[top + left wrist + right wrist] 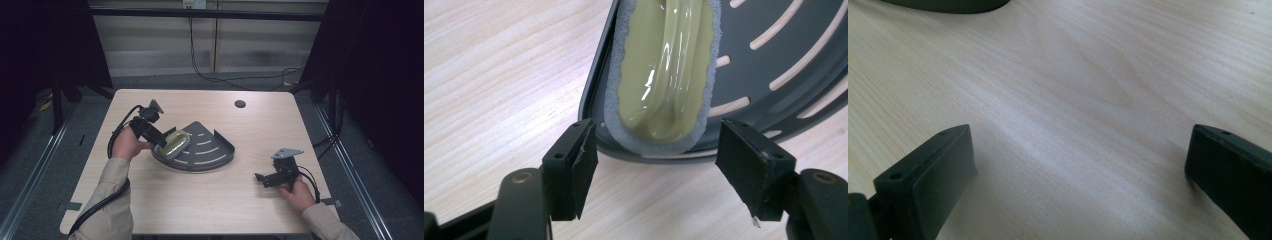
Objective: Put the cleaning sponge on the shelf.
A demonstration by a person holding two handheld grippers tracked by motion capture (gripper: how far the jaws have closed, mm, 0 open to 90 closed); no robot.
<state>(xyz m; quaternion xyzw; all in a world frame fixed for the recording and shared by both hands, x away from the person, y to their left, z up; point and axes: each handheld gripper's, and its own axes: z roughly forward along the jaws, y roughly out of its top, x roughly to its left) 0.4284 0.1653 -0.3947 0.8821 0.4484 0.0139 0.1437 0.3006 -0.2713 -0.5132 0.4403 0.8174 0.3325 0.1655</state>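
A dark grey quarter-round slotted rack [210, 149] lies in the middle of the table. On its left end rests an oval scrubber [172, 142] with a glossy olive-green top and a grey sponge rim. My left gripper [161, 141] stands open right at the scrubber's near end. In the left gripper view the scrubber [664, 75] lies just beyond the jaws, which stand wide apart on either side of its tip, and the rack [784, 65] stretches to the right. My right gripper [261, 179] is open low over bare wood at the front right, with nothing between its jaws.
The light wooden table [200, 200] has a small round hole [240, 104] near its back edge. A dark edge of the rack [948, 5] shows at the top left of the right gripper view. Black cables trail on the floor behind the table.
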